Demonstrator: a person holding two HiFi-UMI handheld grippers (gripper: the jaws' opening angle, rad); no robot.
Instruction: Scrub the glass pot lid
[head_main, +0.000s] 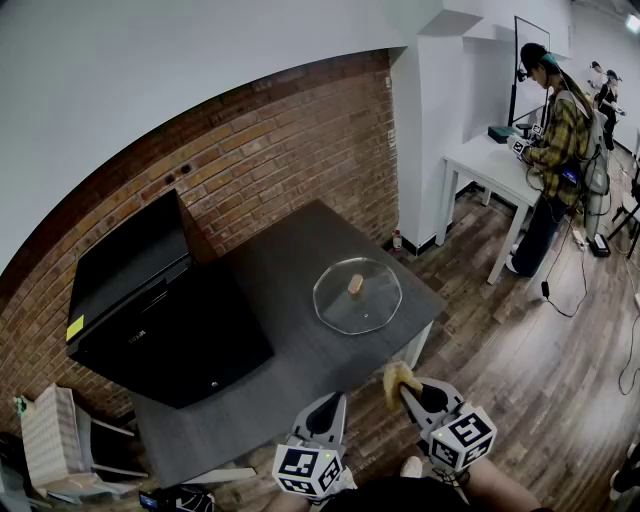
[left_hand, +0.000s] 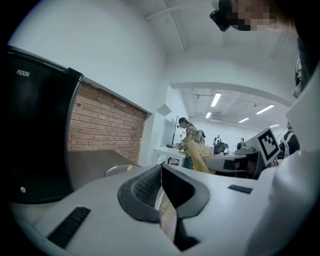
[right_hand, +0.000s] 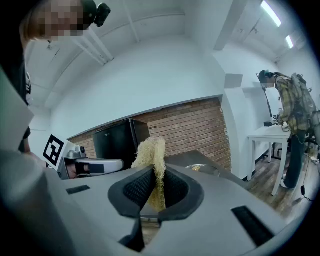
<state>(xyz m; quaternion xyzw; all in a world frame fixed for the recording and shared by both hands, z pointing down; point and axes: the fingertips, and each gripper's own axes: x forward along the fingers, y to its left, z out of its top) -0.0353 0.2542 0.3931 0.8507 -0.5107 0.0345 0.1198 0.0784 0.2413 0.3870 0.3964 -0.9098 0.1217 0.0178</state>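
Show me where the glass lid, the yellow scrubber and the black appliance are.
glass lid (head_main: 345, 310), head view, on the clear glass beside its knob.
yellow scrubber (right_hand: 150, 152), right gripper view, on its upper tuft.
black appliance (head_main: 130, 268), head view, on its upper panel.

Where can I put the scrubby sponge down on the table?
The table is bare between the glass lid and the black appliance, along the near edge, and behind the lid toward the brick wall. The left side is crowded: the appliance fills it.
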